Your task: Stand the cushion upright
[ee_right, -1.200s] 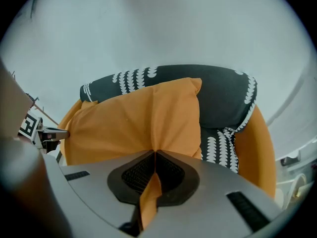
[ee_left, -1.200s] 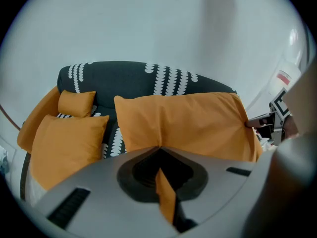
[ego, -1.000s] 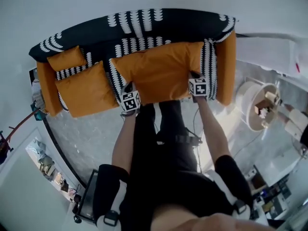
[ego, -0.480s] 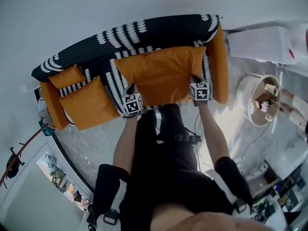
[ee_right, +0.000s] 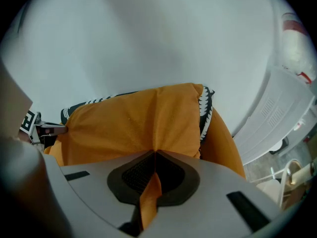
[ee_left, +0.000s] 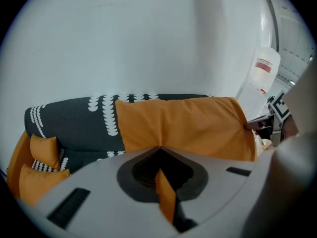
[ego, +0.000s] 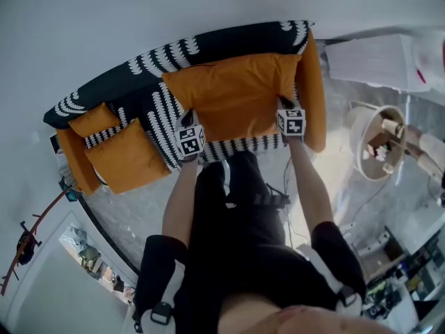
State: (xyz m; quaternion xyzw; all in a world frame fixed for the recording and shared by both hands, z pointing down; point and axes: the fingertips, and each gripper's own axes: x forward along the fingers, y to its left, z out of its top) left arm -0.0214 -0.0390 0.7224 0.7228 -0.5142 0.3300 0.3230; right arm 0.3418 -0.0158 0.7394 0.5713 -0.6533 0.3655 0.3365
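White wall backs the sofa (ego: 149, 65). Left gripper (ego: 186, 124) is clamped on the near left corner of the cushion (ego: 236, 99), right gripper (ego: 287, 110) on its near right corner. Cushion leans towards the backrest at right, judged nearly upright; settling and release are outstanding.

The cushion (ego: 233, 96) is plain orange. The sofa (ego: 139, 92) under it is black with rows of white scalloped marks, and its armrest (ego: 313, 82) at 3 o'clock is orange. At 9 o'clock a pillow (ego: 127, 157) and a small pillow (ego: 94, 120) are the same orange. The left tongs (ego: 185, 120) and right tongs (ego: 284, 104) carry cubes of black-and-white squares, and their bodies are pale grey with dark recesses. The wall (ego: 104, 19) is white and the floor (ego: 132, 200) is mottled grey. The person's clothes (ego: 236, 221) are black.
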